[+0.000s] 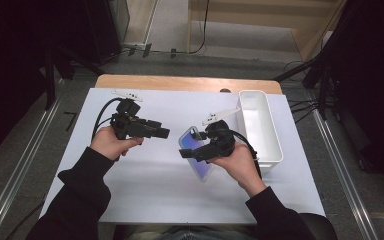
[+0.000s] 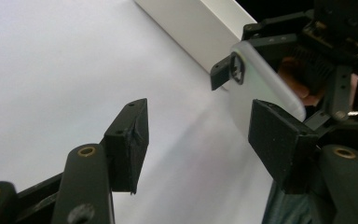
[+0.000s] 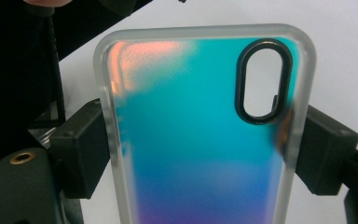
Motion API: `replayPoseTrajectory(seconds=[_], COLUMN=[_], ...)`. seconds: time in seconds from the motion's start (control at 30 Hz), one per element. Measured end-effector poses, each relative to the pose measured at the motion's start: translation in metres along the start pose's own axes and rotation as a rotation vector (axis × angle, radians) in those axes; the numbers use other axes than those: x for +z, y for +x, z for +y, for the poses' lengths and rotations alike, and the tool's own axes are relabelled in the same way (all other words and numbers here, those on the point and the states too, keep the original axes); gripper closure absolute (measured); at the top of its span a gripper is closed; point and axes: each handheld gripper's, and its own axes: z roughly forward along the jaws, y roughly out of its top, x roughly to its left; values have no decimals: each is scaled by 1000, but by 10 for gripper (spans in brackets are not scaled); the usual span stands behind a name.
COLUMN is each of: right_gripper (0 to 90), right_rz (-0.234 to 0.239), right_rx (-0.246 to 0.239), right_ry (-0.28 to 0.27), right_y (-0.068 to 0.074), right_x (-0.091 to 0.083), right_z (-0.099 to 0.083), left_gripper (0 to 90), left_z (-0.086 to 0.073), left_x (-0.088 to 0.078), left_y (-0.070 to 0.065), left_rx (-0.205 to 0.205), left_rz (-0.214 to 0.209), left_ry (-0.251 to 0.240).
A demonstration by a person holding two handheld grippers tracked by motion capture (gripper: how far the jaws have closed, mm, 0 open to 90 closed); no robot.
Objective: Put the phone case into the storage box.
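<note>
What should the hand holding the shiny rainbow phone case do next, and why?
Probably swing the iridescent blue-purple phone case with frosted edges toward the white rectangular plastic bin beside it. The right gripper clamps the case by its two long edges, above the white table sheet, while the left gripper stands open and empty, apart from it.

On the table's white sheet (image 1: 145,185), the left gripper (image 1: 163,133) stands left of centre, its jaws pointing right. Just right of it, the iridescent, clear-rimmed phone case (image 1: 198,156) sits between the jaws of the right gripper (image 1: 186,153). The long white plastic bin (image 1: 275,140) lies at the sheet's right side, behind and right of the right gripper.
</note>
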Motion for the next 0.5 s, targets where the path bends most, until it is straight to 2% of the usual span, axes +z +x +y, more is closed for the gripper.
replayPoseTrajectory(seconds=[0.07, 0.13, 0.2, 0.5], right_gripper=[153, 153, 153, 153], right_rz=[7, 8, 6, 19], right_rx=[-1, -11, -22, -33], right_ry=[-1, -2, 6, 12], right_y=[0, 0, 0, -1], right_x=[-2, -3, -4, -14], right_z=[-1, -1, -3, -6], left_gripper=[381, 381, 342, 341], left_z=[-2, -4, -5, -14], left_x=[1, 2, 4, 7], left_y=[2, 2, 3, 4], left_rx=[-5, 8, 21, 49], left_rz=[-6, 2, -4, -1], left_ry=[18, 34, 42, 51])
